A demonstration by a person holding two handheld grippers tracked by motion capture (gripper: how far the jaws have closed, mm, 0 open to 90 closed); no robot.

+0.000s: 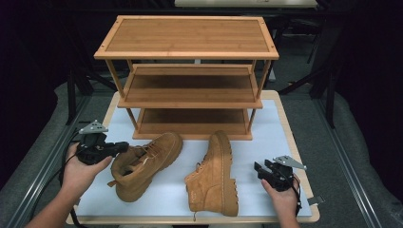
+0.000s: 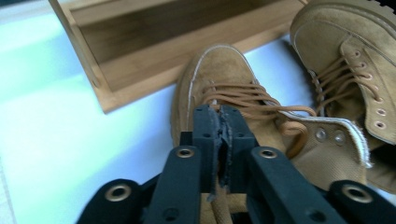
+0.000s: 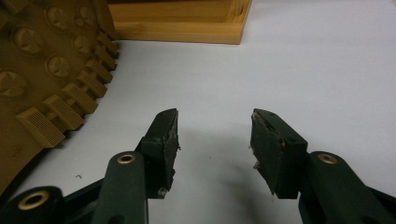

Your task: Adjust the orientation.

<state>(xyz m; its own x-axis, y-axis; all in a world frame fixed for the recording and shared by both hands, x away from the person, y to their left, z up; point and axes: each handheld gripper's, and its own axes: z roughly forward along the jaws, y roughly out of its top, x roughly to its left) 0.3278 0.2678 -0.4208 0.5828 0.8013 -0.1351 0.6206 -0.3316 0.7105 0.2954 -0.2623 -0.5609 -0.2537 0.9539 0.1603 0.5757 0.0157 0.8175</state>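
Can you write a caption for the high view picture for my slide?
Left gripper pinches the collar of a tan boot before a wooden shoe rack.

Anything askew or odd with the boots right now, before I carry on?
Yes. The right boot lies tipped on its side, lugged sole facing the open right claw. The left boot stands upright but angled; the left claw is pinched on its collar. Rack looks fine.

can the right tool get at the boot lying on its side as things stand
Probably yes. The right tool sits open beside the sole of the boot lying on its side, with bare white mat between them and nothing in the way.
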